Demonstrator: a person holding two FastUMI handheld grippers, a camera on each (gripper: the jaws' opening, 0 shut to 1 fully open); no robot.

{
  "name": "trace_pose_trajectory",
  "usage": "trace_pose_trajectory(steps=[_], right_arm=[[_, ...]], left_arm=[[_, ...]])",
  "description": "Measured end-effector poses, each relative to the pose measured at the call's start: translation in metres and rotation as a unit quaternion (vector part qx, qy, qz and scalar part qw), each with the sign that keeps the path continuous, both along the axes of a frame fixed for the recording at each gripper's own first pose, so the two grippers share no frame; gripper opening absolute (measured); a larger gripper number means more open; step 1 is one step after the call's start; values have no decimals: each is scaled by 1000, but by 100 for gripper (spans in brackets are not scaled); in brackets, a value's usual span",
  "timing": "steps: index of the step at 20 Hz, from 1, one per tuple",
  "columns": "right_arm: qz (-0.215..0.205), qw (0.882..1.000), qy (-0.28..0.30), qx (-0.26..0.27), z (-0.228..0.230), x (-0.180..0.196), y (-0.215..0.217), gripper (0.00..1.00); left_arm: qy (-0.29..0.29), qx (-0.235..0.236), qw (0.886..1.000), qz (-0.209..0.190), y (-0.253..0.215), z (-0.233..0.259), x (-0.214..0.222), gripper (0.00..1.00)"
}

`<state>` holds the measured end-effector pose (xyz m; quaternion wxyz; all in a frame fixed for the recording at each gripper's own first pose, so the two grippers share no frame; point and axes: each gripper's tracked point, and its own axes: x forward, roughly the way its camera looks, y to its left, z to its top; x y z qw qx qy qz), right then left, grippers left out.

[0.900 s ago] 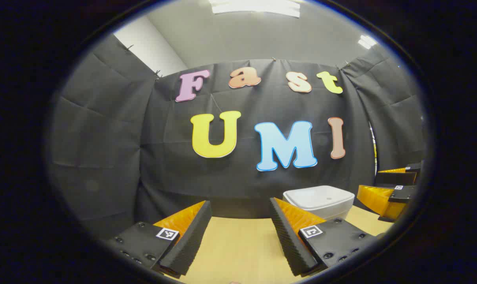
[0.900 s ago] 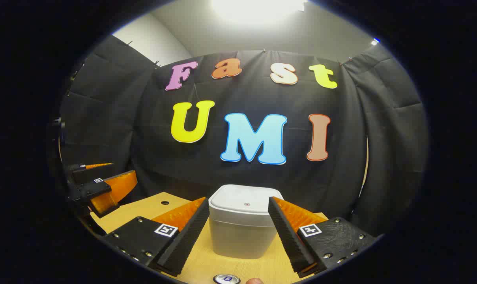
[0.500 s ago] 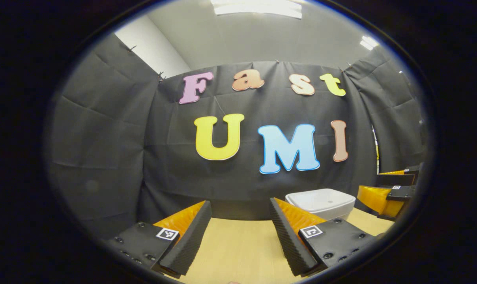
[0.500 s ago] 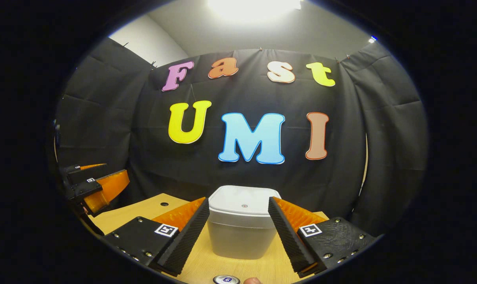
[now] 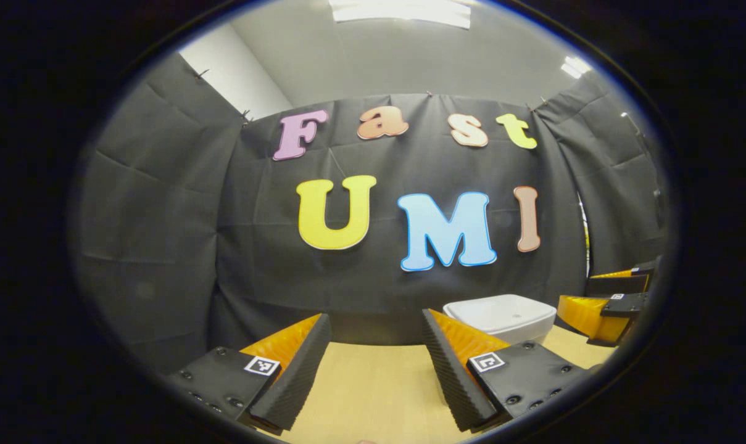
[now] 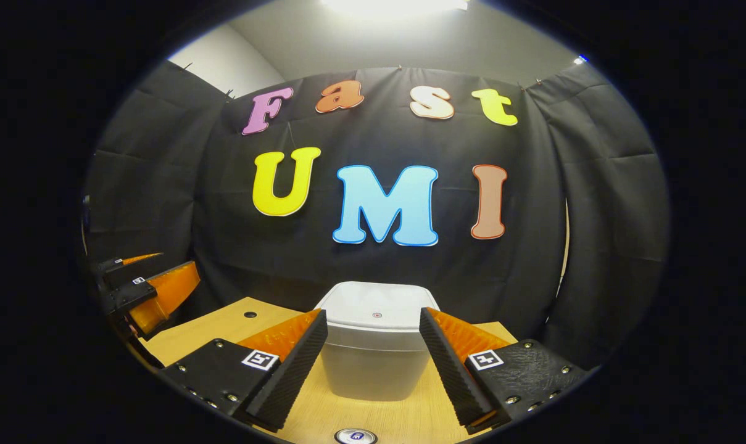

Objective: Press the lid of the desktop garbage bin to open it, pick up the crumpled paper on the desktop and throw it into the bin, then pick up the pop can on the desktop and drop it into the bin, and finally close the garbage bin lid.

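Bin [image 6: 373, 345] with lid shut at 12 o'clock of right gripper [image 6: 373, 364], open wide; can [image 6: 355, 436] at 6; left gripper [image 5: 376, 364] open wide, empty.

We see the garbage bin [image 6: 373, 351] as a pale grey-white tub with rounded corners, standing upright on the tabletop [image 6: 224, 327], its lid [image 6: 376, 311] down flat and shut, a small dot at the lid's middle. It sits straight ahead of the right claw [image 6: 373, 357], framed between its two spread fingers, apart from both. From the left claw [image 5: 376, 364] it lies ahead and off to the right [image 5: 502, 314]. The pop can [image 6: 355, 436] stands upright just below the right claw, nearer than the bin, its silver top facing us.
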<state>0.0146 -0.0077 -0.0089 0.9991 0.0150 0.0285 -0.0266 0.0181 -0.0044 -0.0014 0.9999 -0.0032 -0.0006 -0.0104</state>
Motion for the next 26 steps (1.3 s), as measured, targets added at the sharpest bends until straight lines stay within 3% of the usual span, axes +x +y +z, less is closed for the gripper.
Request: trace_pose_trajectory(steps=[3, 4, 6, 8, 10, 11, 12, 14, 20, 26], right_arm=[[-20, 1000, 0, -7, -1, 3, -8, 93], [-25, 1000, -1, -4, -2, 4, -11, 77], [-36, 999, 5, 3, -5, 5, -15, 64], [-50, 999, 13, 10, -11, 14, -22, 62], [-49, 998, 15, 23, -12, 12, -22, 34], [-42, 999, 16, 28, -14, 13, -18, 34], [-70, 997, 20, 28, -24, 15, -25, 34], [-61, 997, 19, 50, -17, 17, -27, 0], [-35, 997, 34, 53, -30, 37, -27, 0], [-11, 999, 30, -5, -33, 63, -13, 0]], left_arm=[[5, 1, 1000, -11, -6, -5, 8, 98], [7, 1, 1000, -15, -7, -7, 10, 98], [10, 1, 1000, -24, -10, -9, 13, 98], [13, 5, 999, -29, -13, -12, 17, 98], [15, 11, 999, -31, -15, -15, 19, 98], [16, 12, 999, -33, -17, -16, 19, 98], [18, 12, 999, -36, -18, -18, 19, 98], [21, 14, 999, -39, -21, -23, 19, 98], [24, 14, 999, -36, -20, -25, 22, 99], [27, 12, 999, -28, -14, -30, 25, 99]])
